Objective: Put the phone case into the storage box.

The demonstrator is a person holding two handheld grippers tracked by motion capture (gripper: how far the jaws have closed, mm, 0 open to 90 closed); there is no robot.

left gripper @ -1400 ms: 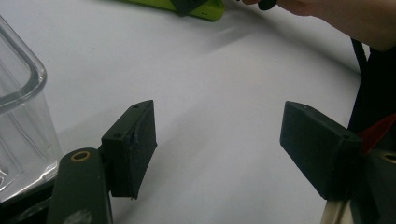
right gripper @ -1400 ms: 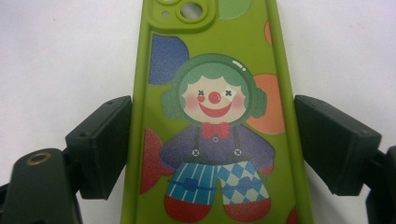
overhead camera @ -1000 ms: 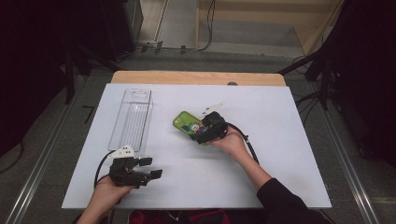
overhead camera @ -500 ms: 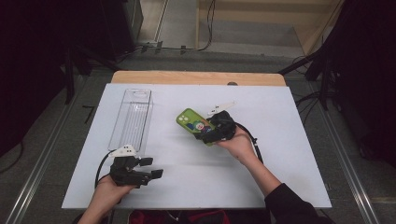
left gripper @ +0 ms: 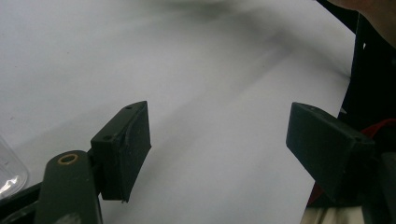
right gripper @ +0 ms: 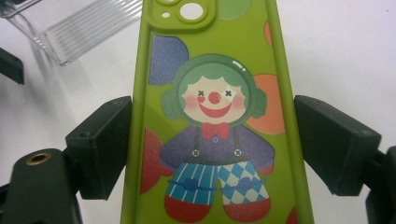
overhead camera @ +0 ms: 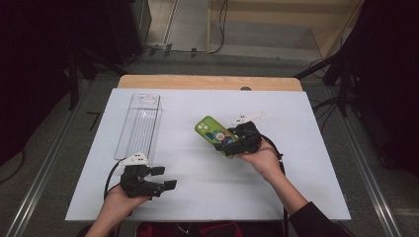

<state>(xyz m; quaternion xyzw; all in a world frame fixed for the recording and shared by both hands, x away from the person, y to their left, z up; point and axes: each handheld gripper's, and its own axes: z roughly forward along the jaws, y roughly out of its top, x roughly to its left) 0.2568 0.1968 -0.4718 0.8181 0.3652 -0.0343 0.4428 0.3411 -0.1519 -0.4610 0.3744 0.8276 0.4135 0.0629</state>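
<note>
The green phone case sits near the middle of the white surface, a little right of centre and well apart from the clear plastic box at the left. It looks light, thin and somewhat flexible, probably a soft rubbery shell with a smooth printed back showing a clown figure, so it should bend a bit under pressure and could slip or twist if pinched only at one corner. The long side rims are the sensible place to take it, about midway along its length, where the edges are raised and give the pads something to bite on.

The right gripper holds it just so: in the right gripper view its jaws stand on either side of the case, the left pad against the rim, the right one near or at the other rim, so the grip looks real but not hard. The right hand reaches in from the lower right, forearm angled toward the centre, the case pointing up and left toward the box.

The left gripper rests low at the near left edge, its jaws having just opened wider, spread apart with only bare surface between them, aimed rightward
</note>
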